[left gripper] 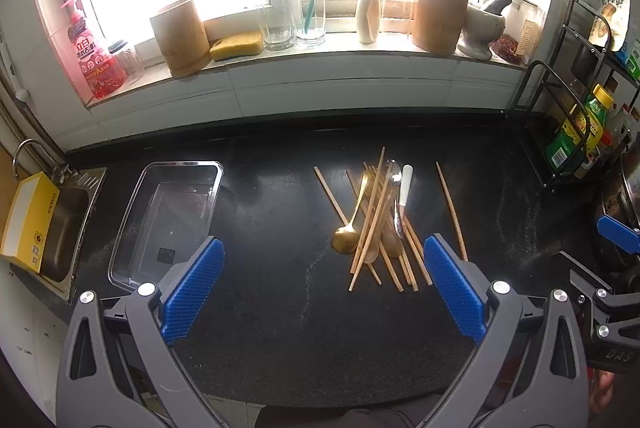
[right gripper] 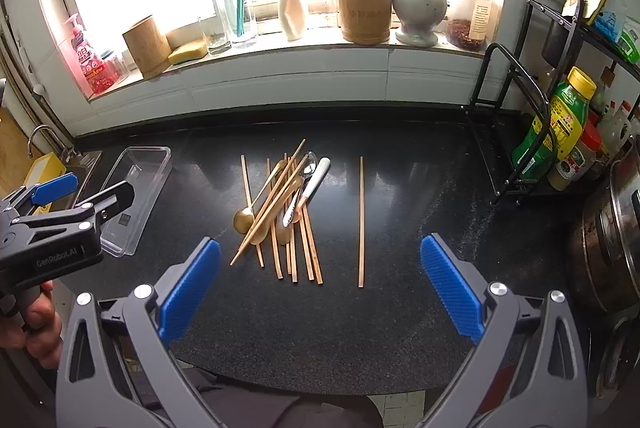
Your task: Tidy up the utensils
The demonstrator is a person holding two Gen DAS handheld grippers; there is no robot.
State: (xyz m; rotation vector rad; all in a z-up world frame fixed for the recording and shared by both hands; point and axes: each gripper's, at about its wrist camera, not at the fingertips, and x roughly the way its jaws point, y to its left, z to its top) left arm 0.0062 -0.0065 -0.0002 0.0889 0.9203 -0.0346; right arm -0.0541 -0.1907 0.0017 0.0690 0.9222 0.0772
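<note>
currently both tools hang above the black counter (left gripper: pixel 280 328), nothing between their blue pads. left gripper (left gripper: pixel 324 288): jaws spread wide, holding nothing, with the utensil pile (left gripper: pixel 380 224) beyond and between its tips. right gripper (right gripper: pixel 320 284): jaws likewise wide apart and empty, the same pile (right gripper: pixel 284 216) lying just past its left pad. the pile is a crossed heap of wooden chopsticks with a gold spoon (right gripper: pixel 245 219), a steel spoon (right gripper: pixel 310 164) and a white-handled utensil (right gripper: pixel 316 177) lying in it. one single chopstick (right gripper: pixel 361 220) lies apart, right of the pile. a clear plastic tray (left gripper: pixel 168 220) sits well left of the pile, with no utensils in it. behind the pile, on the window sill, stands a bamboo holder (right gripper: pixel 364 8) with utensils in it.
</note>
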